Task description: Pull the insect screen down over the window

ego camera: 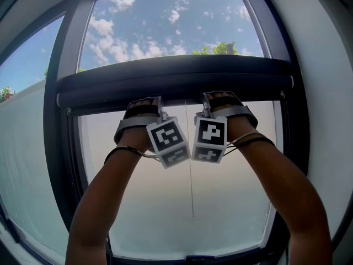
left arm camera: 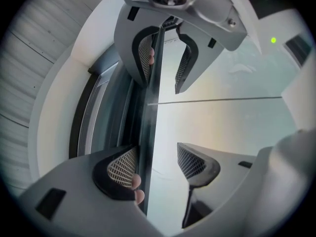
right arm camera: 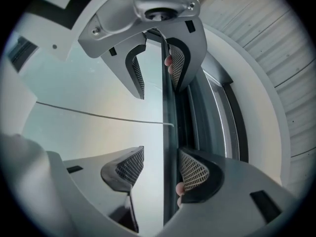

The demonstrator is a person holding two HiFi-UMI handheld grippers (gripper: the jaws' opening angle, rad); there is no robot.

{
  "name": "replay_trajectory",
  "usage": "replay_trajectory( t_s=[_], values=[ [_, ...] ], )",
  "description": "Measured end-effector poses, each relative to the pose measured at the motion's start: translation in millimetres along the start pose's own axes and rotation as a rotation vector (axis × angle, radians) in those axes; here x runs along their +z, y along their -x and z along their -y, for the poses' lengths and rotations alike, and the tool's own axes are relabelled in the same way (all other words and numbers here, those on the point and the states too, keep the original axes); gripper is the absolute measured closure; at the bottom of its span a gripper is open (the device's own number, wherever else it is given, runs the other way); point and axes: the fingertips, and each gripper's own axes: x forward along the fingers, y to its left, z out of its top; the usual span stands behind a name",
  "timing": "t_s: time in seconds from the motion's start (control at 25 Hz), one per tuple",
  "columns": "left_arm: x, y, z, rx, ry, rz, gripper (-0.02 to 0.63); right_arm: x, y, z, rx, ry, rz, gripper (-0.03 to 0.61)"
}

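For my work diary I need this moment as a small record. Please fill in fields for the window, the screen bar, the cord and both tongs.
window: dark frame, blue sky with clouds behind the upper pane
screen bar: dark, level, still high on the window, far from the bottom edge
cord: thin, hangs from the bar's middle, between the two forearms
left tongs: open, bar's edge between the pads, close to the left pad
right tongs: open, bar's edge between the pads, close to the right pad
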Motion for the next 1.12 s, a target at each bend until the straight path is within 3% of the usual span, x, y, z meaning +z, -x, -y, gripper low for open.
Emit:
replay_trajectory(
  t_s=[0.24,0.56,0.76,1.12],
  values=[
    [-1.1,4.1,2.7,-0.063,-0.019,-0.012,0.377,-1.8,3.6,-3.5,0.093,0.021,-0.020,0.377],
    [-0.3,15.0,14.8,-0.179,0.030,0.001,0.379,1.4,14.3,-17.8,0.209,0.006,-0.014,0.377],
    [0.1,22.1,24.7,-0.204,0.034,0.006,0.379,1.7,21.3,-26.7,0.233,0.000,-0.010,0.377],
    [-1.1,38.0,54.6,-0.332,0.107,0.050,0.379,6.0,36.7,-53.5,0.293,-0.005,-0.001,0.379]
  ],
)
